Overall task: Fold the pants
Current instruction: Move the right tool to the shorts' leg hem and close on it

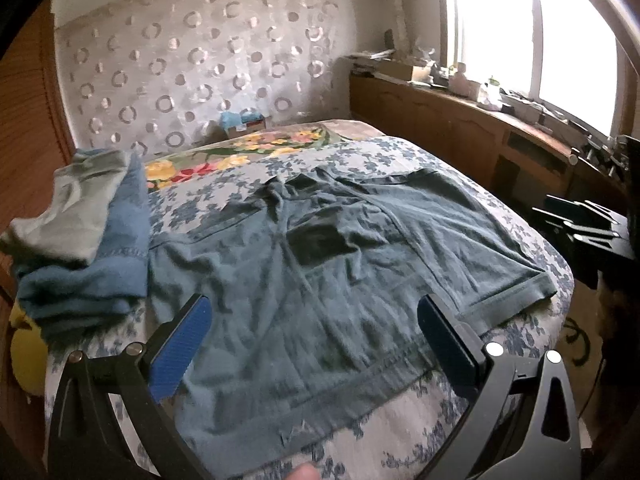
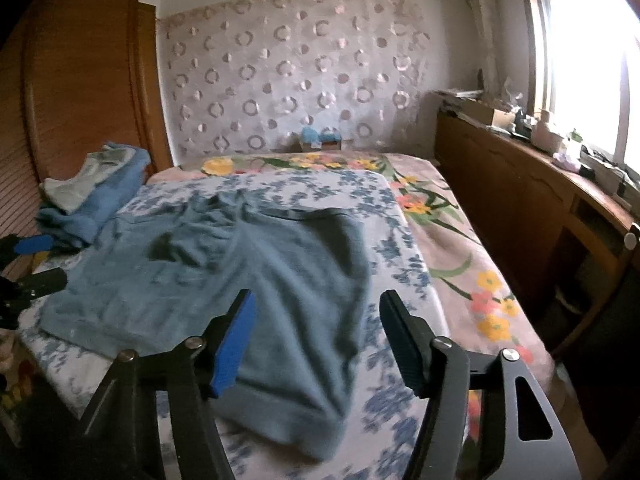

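Note:
A pair of teal-blue short pants [image 1: 320, 264] lies spread flat on the bed, waistband far, leg hems near. It also shows in the right wrist view [image 2: 256, 280]. My left gripper [image 1: 314, 312] is open and empty, hovering above the near left leg hem. My right gripper [image 2: 318, 308] is open and empty, hovering above the near right leg. The left gripper's fingers [image 2: 36, 245] show at the left edge of the right wrist view. The right gripper's fingers [image 1: 580, 224] show dark at the right edge of the left wrist view.
The bed has a blue floral sheet [image 1: 400, 432] over a pink flowered blanket [image 2: 460, 240]. A pile of folded blue and grey clothes [image 1: 80, 240] sits at the left. A small box [image 2: 320, 142] stands at the headboard. A wooden cabinet [image 2: 520, 200] with clutter runs along the right under the window.

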`<state>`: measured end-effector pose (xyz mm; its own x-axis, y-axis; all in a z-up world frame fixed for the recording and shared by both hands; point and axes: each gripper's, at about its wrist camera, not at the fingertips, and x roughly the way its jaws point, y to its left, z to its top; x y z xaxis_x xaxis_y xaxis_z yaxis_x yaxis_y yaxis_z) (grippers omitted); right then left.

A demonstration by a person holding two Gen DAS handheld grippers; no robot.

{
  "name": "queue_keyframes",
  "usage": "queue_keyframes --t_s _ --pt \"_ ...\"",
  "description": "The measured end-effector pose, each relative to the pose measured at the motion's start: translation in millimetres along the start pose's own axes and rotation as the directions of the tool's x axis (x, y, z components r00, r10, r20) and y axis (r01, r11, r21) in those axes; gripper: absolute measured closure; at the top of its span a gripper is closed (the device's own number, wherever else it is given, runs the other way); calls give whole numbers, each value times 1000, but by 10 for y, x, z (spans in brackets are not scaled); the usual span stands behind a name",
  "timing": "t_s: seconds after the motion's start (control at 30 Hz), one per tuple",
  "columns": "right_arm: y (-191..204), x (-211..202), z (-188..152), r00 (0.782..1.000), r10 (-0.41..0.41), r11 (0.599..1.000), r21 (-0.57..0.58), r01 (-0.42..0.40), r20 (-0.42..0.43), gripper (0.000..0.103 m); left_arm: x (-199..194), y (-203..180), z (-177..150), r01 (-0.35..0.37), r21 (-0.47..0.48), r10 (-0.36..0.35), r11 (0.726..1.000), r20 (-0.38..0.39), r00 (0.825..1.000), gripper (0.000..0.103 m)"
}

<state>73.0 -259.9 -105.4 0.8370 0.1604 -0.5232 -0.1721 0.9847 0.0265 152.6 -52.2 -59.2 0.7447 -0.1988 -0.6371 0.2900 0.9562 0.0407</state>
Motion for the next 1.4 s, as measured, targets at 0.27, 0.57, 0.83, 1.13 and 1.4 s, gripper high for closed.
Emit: queue_keyframes --t_s 0.27,0.57,0.83,1.13,1.4 --pt "-158 223 306 999 -12 1000 12 13 -41 58 244 12 272 15 33 -14 999 -25 1000 0" --pt "-284 655 570 992 -18 1000 -6 17 -126 66 524 47 447 49 28 -47 998 -57 997 0" --pt "-261 1015 835 971 0 1000 2 0 -239 66 628 85 528 89 15 -88 996 -56 995 0" --pt "-219 1065 1001 958 49 998 -30 -60 -282 66 722 133 501 110 -5 -110 994 -73 991 0" --pt "-258 1140 1084 954 75 996 -29 -87 -289 75 755 176 450 116 -16 -117 993 -84 990 0"
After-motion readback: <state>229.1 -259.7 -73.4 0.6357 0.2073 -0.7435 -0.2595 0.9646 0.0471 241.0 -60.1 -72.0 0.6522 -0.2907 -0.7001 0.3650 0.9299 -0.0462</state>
